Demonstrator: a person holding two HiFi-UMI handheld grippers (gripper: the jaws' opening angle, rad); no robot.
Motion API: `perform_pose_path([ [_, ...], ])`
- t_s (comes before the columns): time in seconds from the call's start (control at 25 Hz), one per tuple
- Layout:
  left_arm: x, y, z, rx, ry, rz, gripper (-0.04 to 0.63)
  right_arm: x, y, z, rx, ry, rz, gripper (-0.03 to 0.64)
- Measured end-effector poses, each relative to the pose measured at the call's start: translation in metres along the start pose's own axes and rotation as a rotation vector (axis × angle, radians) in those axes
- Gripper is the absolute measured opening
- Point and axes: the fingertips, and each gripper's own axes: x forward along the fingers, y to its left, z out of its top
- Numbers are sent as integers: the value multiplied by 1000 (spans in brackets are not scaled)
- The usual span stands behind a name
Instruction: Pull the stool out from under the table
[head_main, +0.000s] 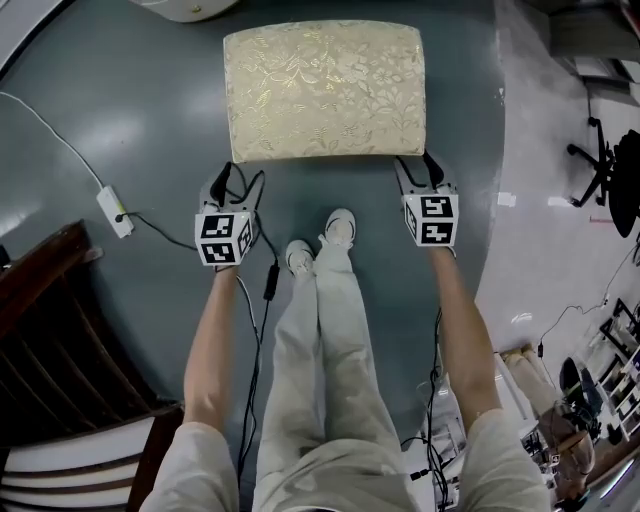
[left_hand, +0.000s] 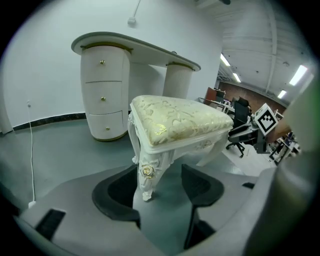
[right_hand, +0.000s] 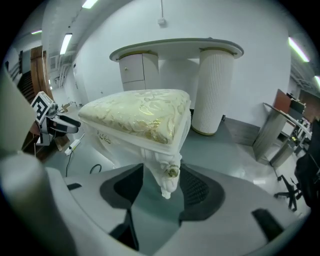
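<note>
Grey floor (head_main: 130, 120) lay underfoot as the left gripper (head_main: 238, 185) and right gripper (head_main: 418, 172) each stood with jaws apart astride a near corner leg of the stool (head_main: 324, 90). The stool lay straight ahead, long side crosswise, equally near both. Beyond it, the white table (left_hand: 102, 90) appeared clear of the seat.

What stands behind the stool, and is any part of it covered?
Behind the stool stands a white table with three drawers on one side and a ribbed column on the other. The stool covers the space low between them, so nothing there can be seen.
</note>
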Motion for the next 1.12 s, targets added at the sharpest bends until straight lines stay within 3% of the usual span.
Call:
perform_pose_path([
  [0.16,-36,-7,15,18,-20,1,190,-37,6,4,20,-19,-4,195],
  [0.48,-104,-35,70,19,-95,-40,35,-117,28,54,-8,-99,11,60],
  [0.6,-128,-57,101,27,-108,-89,17,-152,29,78,-9,-114,24,-3],
  [0.8,-176,-90,156,75,-125,-163,11,-213,37,123,28,-135,68,-4],
  [1.12,-258,-126,263,60,-178,-173,11,-311,21,211,42,-206,57,-5],
])
